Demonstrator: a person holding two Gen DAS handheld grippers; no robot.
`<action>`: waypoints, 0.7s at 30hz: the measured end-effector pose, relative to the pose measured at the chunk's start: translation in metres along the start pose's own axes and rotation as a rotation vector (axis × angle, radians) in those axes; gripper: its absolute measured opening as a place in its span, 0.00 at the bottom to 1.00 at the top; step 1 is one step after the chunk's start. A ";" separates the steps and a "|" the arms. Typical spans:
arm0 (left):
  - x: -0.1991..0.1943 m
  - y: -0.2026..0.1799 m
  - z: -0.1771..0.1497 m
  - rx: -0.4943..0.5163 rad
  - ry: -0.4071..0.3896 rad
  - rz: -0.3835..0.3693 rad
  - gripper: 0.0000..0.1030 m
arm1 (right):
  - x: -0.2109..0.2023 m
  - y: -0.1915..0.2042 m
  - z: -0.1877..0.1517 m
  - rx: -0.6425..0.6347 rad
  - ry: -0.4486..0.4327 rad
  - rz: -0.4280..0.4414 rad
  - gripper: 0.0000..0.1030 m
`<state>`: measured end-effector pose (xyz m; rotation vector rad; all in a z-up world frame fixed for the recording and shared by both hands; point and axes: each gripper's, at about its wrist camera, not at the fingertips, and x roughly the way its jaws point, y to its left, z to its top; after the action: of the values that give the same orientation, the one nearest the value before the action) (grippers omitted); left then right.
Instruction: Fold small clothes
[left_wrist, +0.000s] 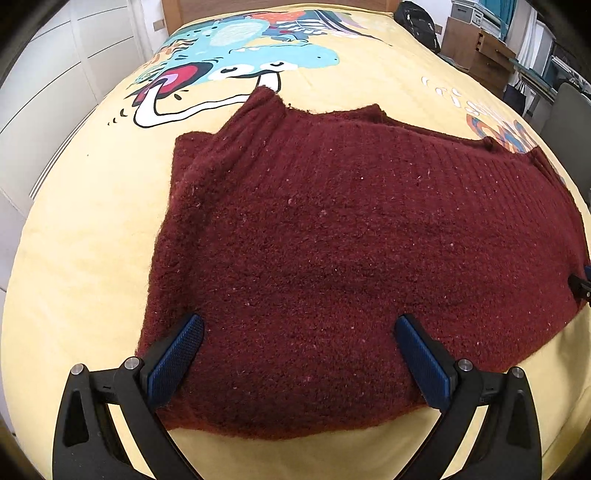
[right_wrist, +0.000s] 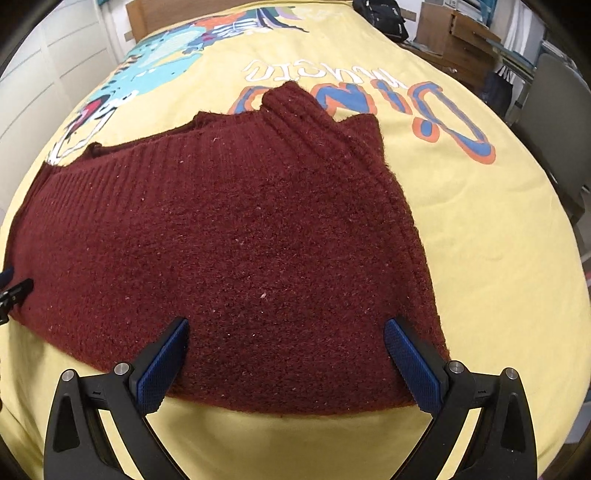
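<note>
Lower frame, both wrist views: my left gripper and right gripper each have their jaws spread wide, pinching nothing. Blue pads show on the inner faces.

The maroon knit sweater lies flat on the yellow bedspread. Its near hem runs across the gap between each pair of fingers, so the fingertips sit over the fabric's lower edge; I cannot tell whether they touch it.

In the left view the sweater's left edge is just outside the left finger. In the right view its right edge runs just outside the right finger.

Further up, the ribbed collar points towards the top of the frame, overlapping the bedspread's cartoon print.
</note>
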<state>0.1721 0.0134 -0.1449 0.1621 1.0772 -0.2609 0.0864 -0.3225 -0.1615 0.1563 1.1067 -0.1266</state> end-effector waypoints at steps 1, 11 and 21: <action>0.000 0.000 0.000 0.003 0.005 -0.003 0.99 | -0.002 0.001 0.002 0.002 0.007 -0.003 1.00; -0.034 0.009 0.011 0.005 -0.004 -0.028 0.99 | -0.034 0.011 0.009 -0.007 0.015 0.004 1.00; -0.004 0.069 0.016 -0.112 0.113 -0.049 0.99 | -0.059 0.009 0.000 -0.028 0.006 -0.025 1.00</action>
<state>0.2036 0.0761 -0.1337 0.0507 1.2061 -0.2370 0.0617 -0.3126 -0.1079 0.1177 1.1161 -0.1328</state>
